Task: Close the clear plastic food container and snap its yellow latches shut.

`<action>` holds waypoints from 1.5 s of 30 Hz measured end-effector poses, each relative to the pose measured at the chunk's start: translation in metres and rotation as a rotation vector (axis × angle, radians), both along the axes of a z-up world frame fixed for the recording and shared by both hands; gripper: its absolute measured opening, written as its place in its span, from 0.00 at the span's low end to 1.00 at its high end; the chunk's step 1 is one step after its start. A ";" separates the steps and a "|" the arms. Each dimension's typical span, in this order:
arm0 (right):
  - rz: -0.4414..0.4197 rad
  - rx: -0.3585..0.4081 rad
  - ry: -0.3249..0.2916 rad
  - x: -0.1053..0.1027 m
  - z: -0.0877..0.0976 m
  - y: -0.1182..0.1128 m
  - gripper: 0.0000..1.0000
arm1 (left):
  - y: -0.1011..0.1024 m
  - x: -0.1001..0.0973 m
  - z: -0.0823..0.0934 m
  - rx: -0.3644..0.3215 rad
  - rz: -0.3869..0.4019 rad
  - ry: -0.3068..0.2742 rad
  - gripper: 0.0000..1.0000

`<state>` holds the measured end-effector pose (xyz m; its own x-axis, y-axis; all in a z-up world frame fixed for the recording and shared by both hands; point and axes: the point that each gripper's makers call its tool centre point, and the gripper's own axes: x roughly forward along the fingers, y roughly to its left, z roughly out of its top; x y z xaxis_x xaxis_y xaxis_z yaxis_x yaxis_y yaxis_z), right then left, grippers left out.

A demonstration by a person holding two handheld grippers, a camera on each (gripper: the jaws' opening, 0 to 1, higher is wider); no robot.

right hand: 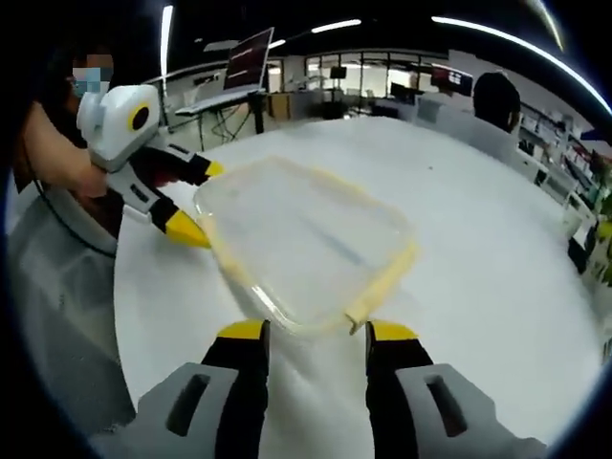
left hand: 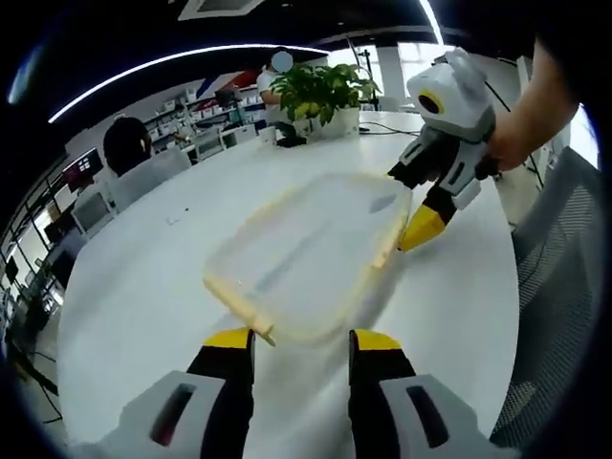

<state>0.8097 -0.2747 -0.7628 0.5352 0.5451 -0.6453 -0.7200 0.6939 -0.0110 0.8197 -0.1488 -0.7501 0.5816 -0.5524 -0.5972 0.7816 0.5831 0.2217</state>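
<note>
On the white round table the clear container lies between the left gripper and right gripper, both wide open; it seems light, stiff and slippery, best pressed at its yellow latches.

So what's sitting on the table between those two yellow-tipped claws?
The clear plastic container, with its yellow latches. In the left gripper view it lies between the left gripper and the right gripper, on the white table.

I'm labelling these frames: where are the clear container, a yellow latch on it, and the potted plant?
clear container (right hand: pixel 306 244): right gripper view, middle of its lid.
yellow latch (left hand: pixel 256 325): left gripper view, latch at the near corner.
potted plant (left hand: pixel 320 88): left gripper view, its leaves.
</note>
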 end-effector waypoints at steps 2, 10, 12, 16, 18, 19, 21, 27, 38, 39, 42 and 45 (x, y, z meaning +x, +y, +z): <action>-0.002 0.003 0.000 0.001 0.000 0.000 0.36 | 0.002 0.001 0.000 0.007 -0.001 -0.004 0.32; -0.013 0.002 -0.003 0.009 0.001 0.011 0.35 | 0.014 0.006 -0.002 0.034 -0.005 -0.017 0.30; -0.017 0.008 -0.001 0.010 0.001 0.015 0.34 | 0.020 0.008 -0.003 0.035 0.001 -0.015 0.30; -0.015 0.005 -0.009 0.013 0.001 0.026 0.34 | 0.028 0.009 -0.006 0.035 0.015 -0.001 0.29; -0.020 0.008 -0.010 0.014 0.001 0.031 0.34 | 0.034 0.010 -0.005 0.042 0.028 -0.010 0.29; -0.022 0.008 -0.010 0.015 0.001 0.034 0.34 | 0.036 0.011 -0.004 0.042 0.033 -0.011 0.29; -0.026 0.006 -0.011 0.017 0.001 0.037 0.34 | 0.041 0.012 -0.004 0.046 0.040 -0.016 0.29; -0.035 -0.009 -0.024 0.021 0.000 0.048 0.33 | 0.052 0.019 -0.002 0.059 0.055 -0.030 0.28; -0.046 -0.010 -0.019 0.033 0.000 0.064 0.33 | 0.068 0.029 -0.001 0.072 0.086 -0.040 0.28; -0.046 -0.011 -0.021 0.034 -0.001 0.065 0.33 | 0.069 0.030 -0.001 0.074 0.088 -0.040 0.28; -0.049 -0.009 -0.015 0.034 -0.002 0.066 0.33 | 0.070 0.031 -0.001 0.075 0.092 -0.039 0.28; -0.051 -0.008 -0.006 0.034 -0.003 0.066 0.33 | 0.071 0.031 -0.002 0.073 0.092 -0.036 0.28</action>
<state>0.8438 -0.2088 -0.7655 0.5663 0.5117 -0.6461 -0.6833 0.7299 -0.0208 0.8508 -0.0783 -0.7519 0.6496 -0.4512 -0.6119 0.7162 0.6333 0.2933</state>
